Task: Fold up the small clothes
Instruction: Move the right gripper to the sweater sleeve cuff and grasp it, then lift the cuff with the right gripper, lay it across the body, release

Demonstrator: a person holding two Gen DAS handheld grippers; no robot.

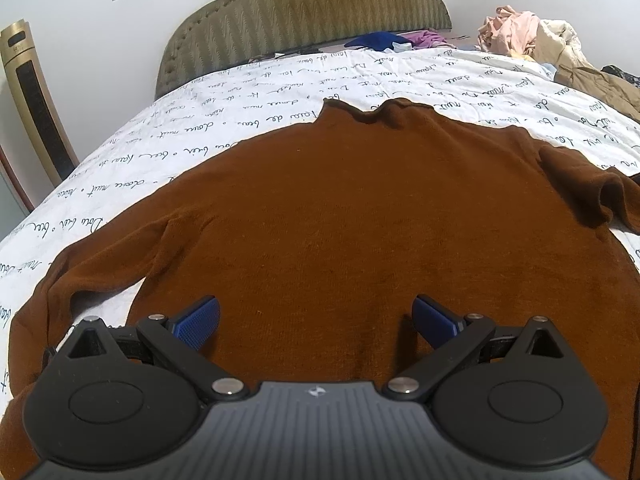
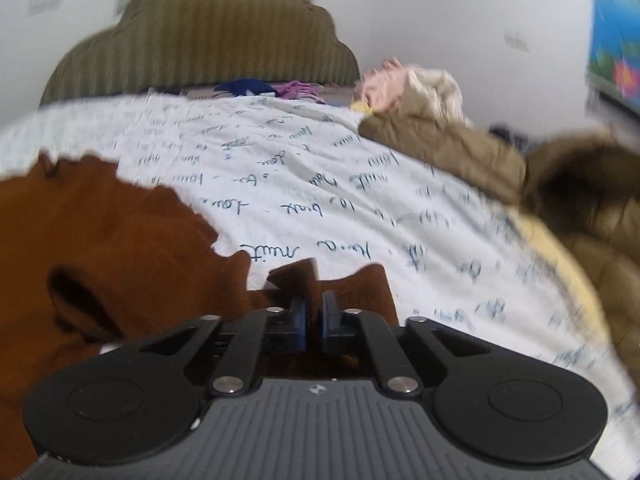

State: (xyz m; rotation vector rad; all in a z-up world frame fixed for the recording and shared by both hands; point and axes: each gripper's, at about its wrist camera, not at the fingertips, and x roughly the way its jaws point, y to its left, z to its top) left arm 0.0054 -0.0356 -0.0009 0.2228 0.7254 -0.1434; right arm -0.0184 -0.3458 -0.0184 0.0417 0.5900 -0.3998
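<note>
A brown knit sweater (image 1: 340,208) lies spread flat on the white script-printed bedspread (image 1: 248,92), collar toward the headboard. My left gripper (image 1: 316,320) is open just above the sweater's lower body, blue pads wide apart, holding nothing. In the right wrist view the sweater (image 2: 100,232) fills the left side and its right sleeve end (image 2: 316,280) is pinched between the pads. My right gripper (image 2: 315,304) is shut on that sleeve, near the bedspread (image 2: 320,184). The right wrist view is blurred.
An olive padded headboard (image 1: 304,12) stands at the far end. A pile of clothes (image 1: 536,40) sits at the bed's far right, with a brown puffy jacket (image 2: 580,208) along the right edge. A gold tower unit (image 1: 36,104) stands left of the bed.
</note>
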